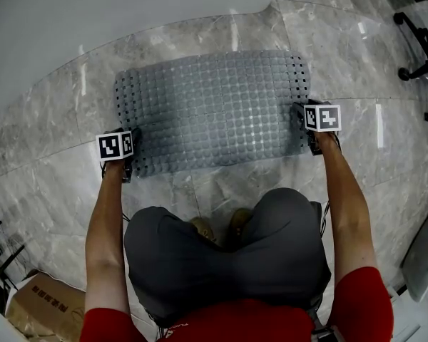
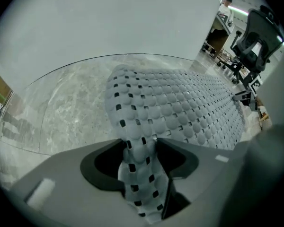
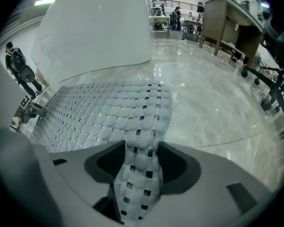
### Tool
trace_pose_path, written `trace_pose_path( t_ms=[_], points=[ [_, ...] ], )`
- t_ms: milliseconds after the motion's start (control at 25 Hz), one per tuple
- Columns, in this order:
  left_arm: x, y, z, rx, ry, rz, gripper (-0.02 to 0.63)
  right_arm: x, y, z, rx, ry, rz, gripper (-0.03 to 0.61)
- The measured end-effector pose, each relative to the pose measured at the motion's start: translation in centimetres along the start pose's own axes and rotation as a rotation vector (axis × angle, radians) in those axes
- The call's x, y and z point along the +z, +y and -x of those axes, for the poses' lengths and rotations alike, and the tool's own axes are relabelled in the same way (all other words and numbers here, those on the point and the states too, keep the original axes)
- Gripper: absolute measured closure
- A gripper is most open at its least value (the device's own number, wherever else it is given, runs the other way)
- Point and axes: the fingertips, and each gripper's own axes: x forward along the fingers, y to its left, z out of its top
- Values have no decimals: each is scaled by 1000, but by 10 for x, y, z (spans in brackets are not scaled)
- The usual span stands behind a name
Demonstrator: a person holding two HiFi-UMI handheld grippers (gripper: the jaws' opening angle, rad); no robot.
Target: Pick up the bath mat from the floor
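A grey bath mat with rows of bumps and small holes lies spread on the marble floor in front of my knees. My left gripper is at the mat's near left corner. In the left gripper view that edge is lifted and pinched between the jaws of the left gripper. My right gripper is at the mat's right edge. The right gripper view shows the right gripper shut on a raised strip of the mat, while the remainder of the mat stretches away to the left.
A curved white wall borders the floor just beyond the mat. An office chair base stands at the far right, a cardboard box at the near left, a white object at the near right. Desks and people are far off.
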Motion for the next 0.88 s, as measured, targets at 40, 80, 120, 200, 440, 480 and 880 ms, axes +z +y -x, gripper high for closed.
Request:
trace_pose_path(
  t_ms=[40,80,120,200,440,480,880],
  points=[
    [1,-4,0,-3,-3,-20,401,1,4,0,8,4,9,362],
    [2,-7,0,-2,-7,-38,426,2,8,1,15,8,19,391],
    [3,-10,1,0,-11,-53,444,3,12,1,20,10,27,422],
    [4,-14,2,-1,-21,-69,471,6,19,5,31,3,34,475],
    [7,-24,11,-30,-80,-72,546,16,38,26,91,-68,46,535],
    [8,-26,14,-38,-98,-69,552,18,41,31,105,-88,43,535],
    [20,-46,56,-127,-233,-102,558,35,76,90,189,-227,45,540]
  ],
)
